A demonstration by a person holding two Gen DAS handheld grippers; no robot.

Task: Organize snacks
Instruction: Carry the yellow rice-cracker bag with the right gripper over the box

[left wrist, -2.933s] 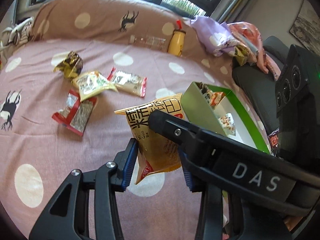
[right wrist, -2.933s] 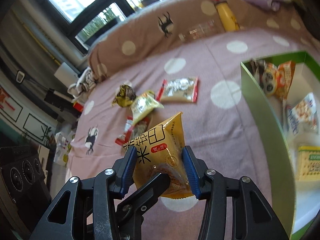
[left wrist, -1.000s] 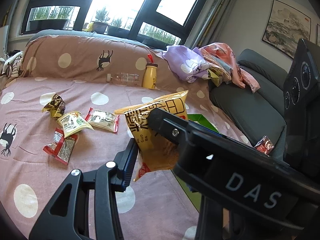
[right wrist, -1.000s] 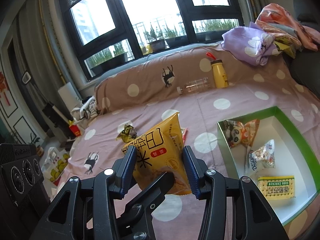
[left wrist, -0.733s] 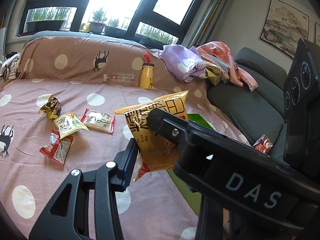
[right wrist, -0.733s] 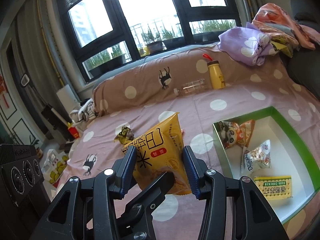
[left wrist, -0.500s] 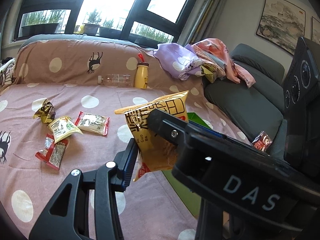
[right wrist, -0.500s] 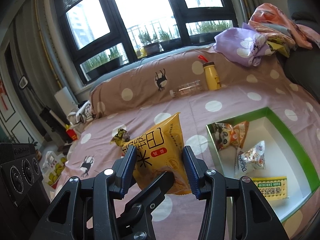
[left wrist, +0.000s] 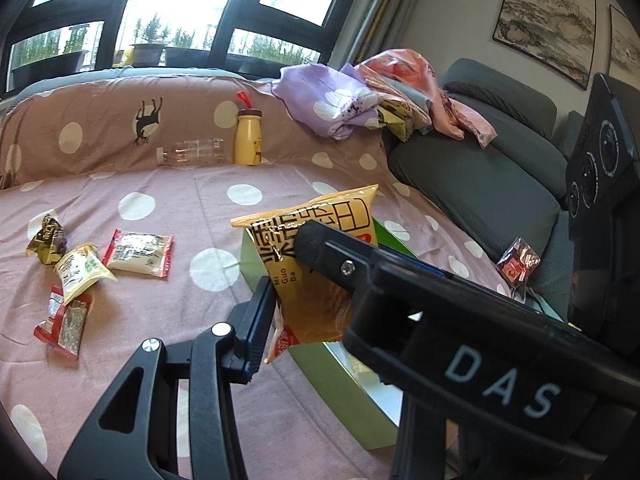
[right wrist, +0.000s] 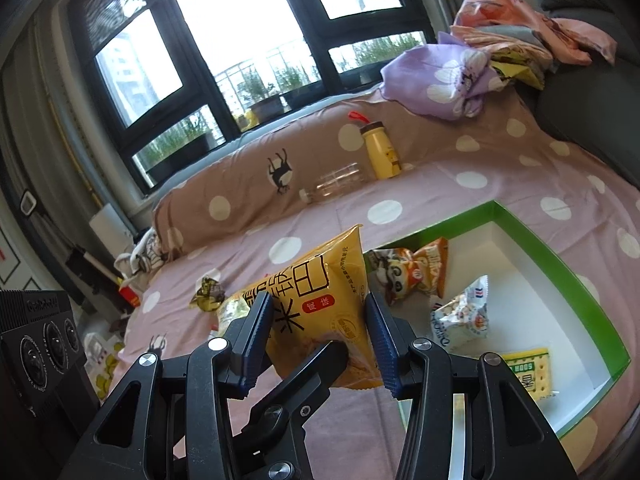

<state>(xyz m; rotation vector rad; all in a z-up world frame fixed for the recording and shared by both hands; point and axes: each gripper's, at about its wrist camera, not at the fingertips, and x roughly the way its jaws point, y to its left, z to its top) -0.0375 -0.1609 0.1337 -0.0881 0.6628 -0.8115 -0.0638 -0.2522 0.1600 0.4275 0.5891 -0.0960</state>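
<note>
A yellow snack bag (left wrist: 316, 248) with black characters hangs upright in the air, held from two sides. My left gripper (left wrist: 324, 296) is shut on it; its left pad presses the bag's edge and its right finger is hidden behind the other gripper's black body. My right gripper (right wrist: 318, 320) is shut on the same bag (right wrist: 320, 280), a blue pad against each side. Just behind and below lies the green box (right wrist: 560, 264) with white inside, holding a panda bag (right wrist: 408, 272), a white-blue bag (right wrist: 464, 316) and a yellow cracker pack (right wrist: 528, 372).
Several loose packets (left wrist: 140, 252) lie on the dotted pink bedspread (left wrist: 160, 360) to the left. A yellow bottle (left wrist: 248, 140) and a clear bottle (left wrist: 190, 152) sit by the back cushion. Clothes (left wrist: 360, 96) are piled on a grey sofa (left wrist: 480, 176), where a small red packet (left wrist: 518, 264) lies.
Both grippers have carried the bag sideways toward the green box, which now sits closer beneath it. The loose packets have slid left in view. Both grips are unchanged.
</note>
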